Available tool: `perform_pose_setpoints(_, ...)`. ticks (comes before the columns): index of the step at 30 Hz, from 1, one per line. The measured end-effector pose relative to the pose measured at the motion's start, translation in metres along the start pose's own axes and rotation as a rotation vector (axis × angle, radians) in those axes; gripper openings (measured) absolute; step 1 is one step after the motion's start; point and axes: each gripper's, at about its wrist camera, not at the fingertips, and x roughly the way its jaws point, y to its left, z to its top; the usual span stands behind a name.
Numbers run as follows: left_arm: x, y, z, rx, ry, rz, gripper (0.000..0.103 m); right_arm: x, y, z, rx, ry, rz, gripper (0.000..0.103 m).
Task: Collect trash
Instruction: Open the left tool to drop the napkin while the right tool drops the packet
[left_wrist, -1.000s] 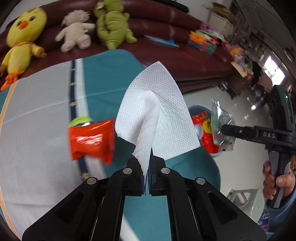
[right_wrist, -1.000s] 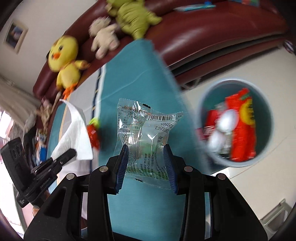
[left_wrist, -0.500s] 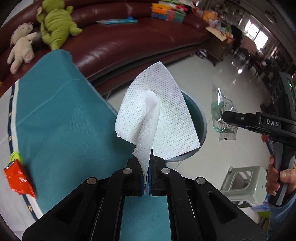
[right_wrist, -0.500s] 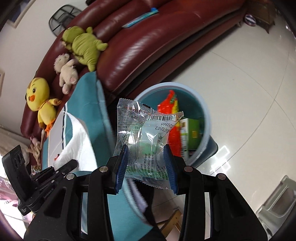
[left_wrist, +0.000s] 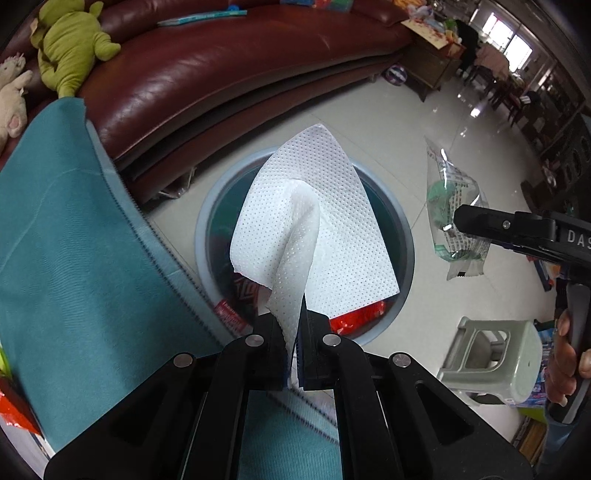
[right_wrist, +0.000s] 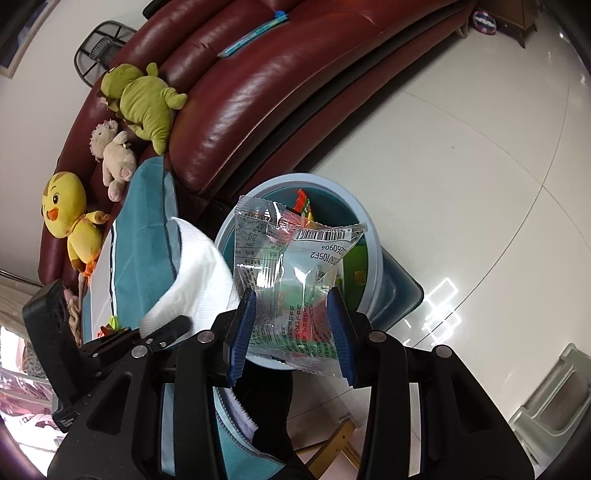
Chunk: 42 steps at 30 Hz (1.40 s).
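Left gripper (left_wrist: 294, 363) pinched shut on a white paper towel (left_wrist: 314, 229), held above a round bin (left_wrist: 207, 236). Right gripper (right_wrist: 291, 332) clamped on a clear wrapper (right_wrist: 291, 266), beside the bin's rim.

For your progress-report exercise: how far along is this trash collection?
Done: red wrappers already lie in the bin. In hand: the left gripper pinches a white paper towel over it; the right gripper holds a clear snack wrapper. Left: dropping both, plus a red wrapper on the table.
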Motion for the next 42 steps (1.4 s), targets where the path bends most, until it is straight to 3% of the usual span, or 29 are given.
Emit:
perform_pose_setpoints(2,0.009,-0.003,0.003,-0.001,0.019,-0.017,0.010,0.001,-0.001,0.004,-0.001,-0.001,-0.004,0.038)
perform_pose_setpoints(4,0.016,-0.005,0.005,-0.004,0.027,-0.039,0.034,0.001,-0.003,0.007,-0.002,-0.002,-0.011,0.038)
perform_pose_setpoints(5,0.019,-0.005,0.005,-0.007,0.025,-0.044,0.061,0.002,-0.003,0.008,-0.003,-0.002,-0.013,0.039)
perform_pose_setpoints(6,0.021,-0.006,0.005,-0.011,0.016,-0.036,0.079,0.002,-0.003,0.009,-0.002,-0.001,-0.014,0.039)
perform_pose_setpoints(7,0.020,-0.005,0.004,-0.014,-0.005,-0.015,0.082,0.004,-0.003,0.010,0.001,0.000,-0.016,0.039)
perform_pose_setpoints(15,0.014,0.009,-0.004,-0.041,-0.014,-0.005,0.084,0.016,0.001,0.011,0.003,0.021,-0.019,0.040)
perform_pose_setpoints(25,-0.023,0.024,-0.026,-0.075,-0.062,-0.008,0.092,0.027,0.027,0.013,-0.056,0.043,-0.028,0.042)
perform_pose_setpoints(28,-0.032,0.032,-0.033,-0.094,-0.070,-0.009,0.093,0.035,0.037,0.011,-0.076,0.062,-0.032,0.051)
perform_pose_setpoints(29,-0.034,0.035,-0.035,-0.100,-0.073,-0.008,0.093,0.037,0.039,0.010,-0.074,0.067,-0.032,0.063)
perform_pose_setpoints(30,-0.036,0.038,-0.037,-0.106,-0.074,-0.009,0.093,0.039,0.040,0.010,-0.073,0.068,-0.034,0.067)
perform_pose_setpoints(42,-0.056,0.057,-0.057,-0.142,-0.093,-0.024,0.095,0.033,0.040,-0.003,-0.029,0.078,-0.109,0.075)
